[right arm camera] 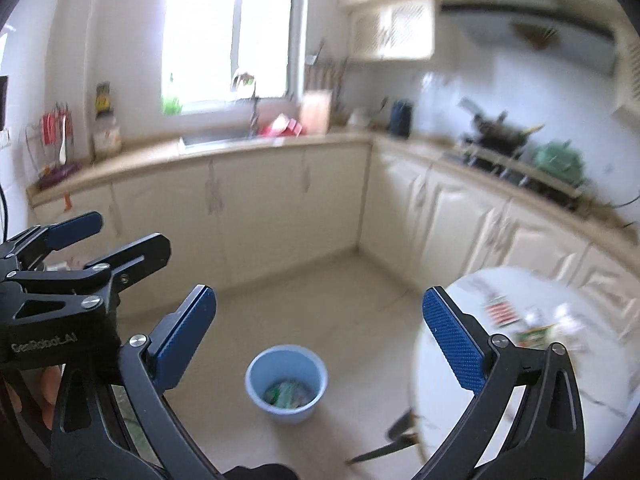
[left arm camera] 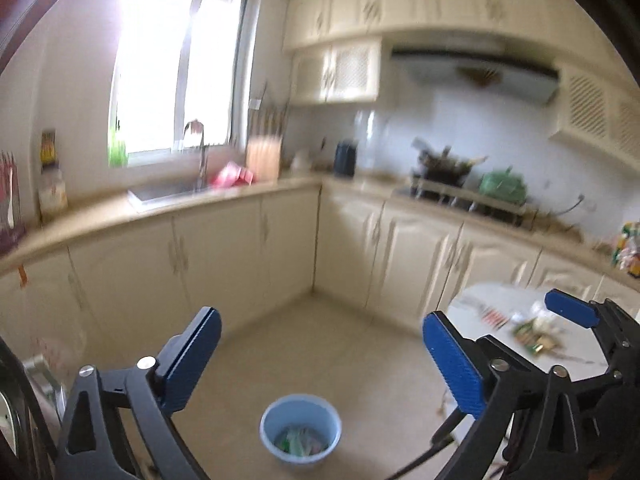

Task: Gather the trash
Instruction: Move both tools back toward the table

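Note:
A light blue bin [left arm camera: 300, 428] [right arm camera: 286, 384] stands on the floor and holds green and pale wrappers. To its right is a round white marble table [left arm camera: 472, 304] [right arm camera: 448, 400]. On it lie a red-striped wrapper [right arm camera: 500, 312], a green wrapper [right arm camera: 534, 336] and more blurred scraps [left arm camera: 536, 336]. My left gripper [left arm camera: 320, 354] [right arm camera: 108, 236] is open and empty, high above the bin. Beside it, my right gripper [right arm camera: 318, 332] is also open with nothing between its fingers. In the left wrist view one of its blue pads [left arm camera: 572, 314] shows over the table.
Cream cabinets run along an L-shaped counter [right arm camera: 240, 152] with a sink [left arm camera: 168, 192], a knife block [left arm camera: 262, 158], a stove with a wok [right arm camera: 500, 136] and a green kettle [right arm camera: 558, 160]. A hand [right arm camera: 48, 392] holds the left gripper. Beige floor surrounds the bin.

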